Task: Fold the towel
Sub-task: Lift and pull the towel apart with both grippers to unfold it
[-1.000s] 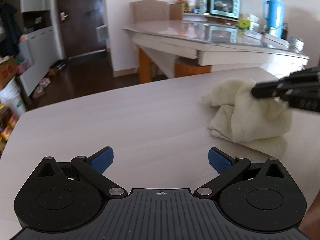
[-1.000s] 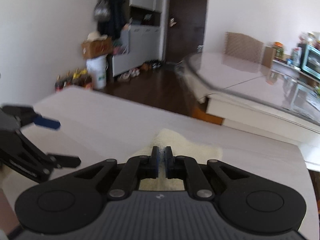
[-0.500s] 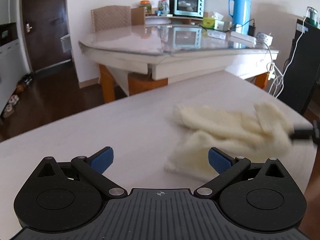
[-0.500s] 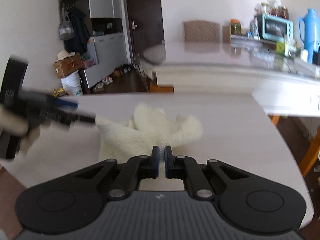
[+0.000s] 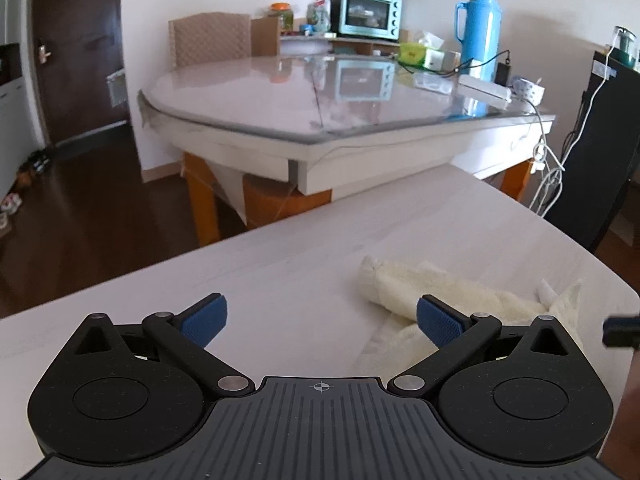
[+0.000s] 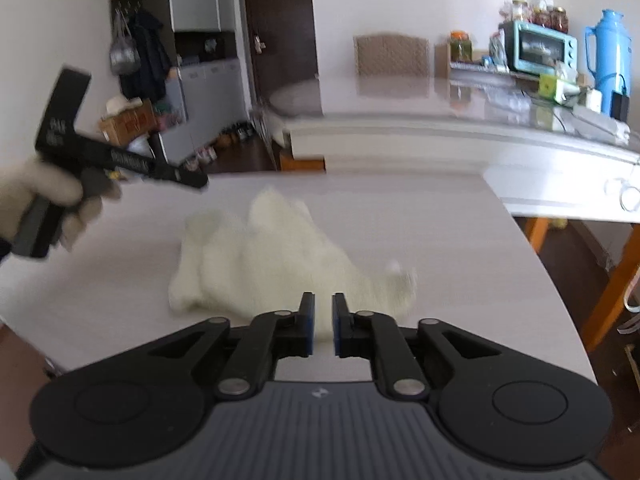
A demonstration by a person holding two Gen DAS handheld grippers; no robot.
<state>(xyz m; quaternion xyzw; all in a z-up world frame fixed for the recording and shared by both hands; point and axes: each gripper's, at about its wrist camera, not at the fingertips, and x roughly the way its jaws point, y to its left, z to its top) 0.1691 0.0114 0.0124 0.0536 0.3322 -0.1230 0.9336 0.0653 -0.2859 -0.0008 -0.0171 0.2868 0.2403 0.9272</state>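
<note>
Right gripper (image 6: 323, 322) just cracked its jaws open, seemingly dropping the towel (image 6: 280, 256), now rumpled on the table (image 6: 460, 248) at its 12 o'clock, left gripper (image 5: 320, 318) wide and empty, so folding hasn't started.

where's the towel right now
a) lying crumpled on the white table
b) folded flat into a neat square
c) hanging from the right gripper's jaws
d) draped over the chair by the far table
a, the cream towel lies in a rumpled heap on the white table; the right gripper, whose jaws have just been opening, has nothing between them, and the left gripper stands wide open over bare tabletop.
</note>
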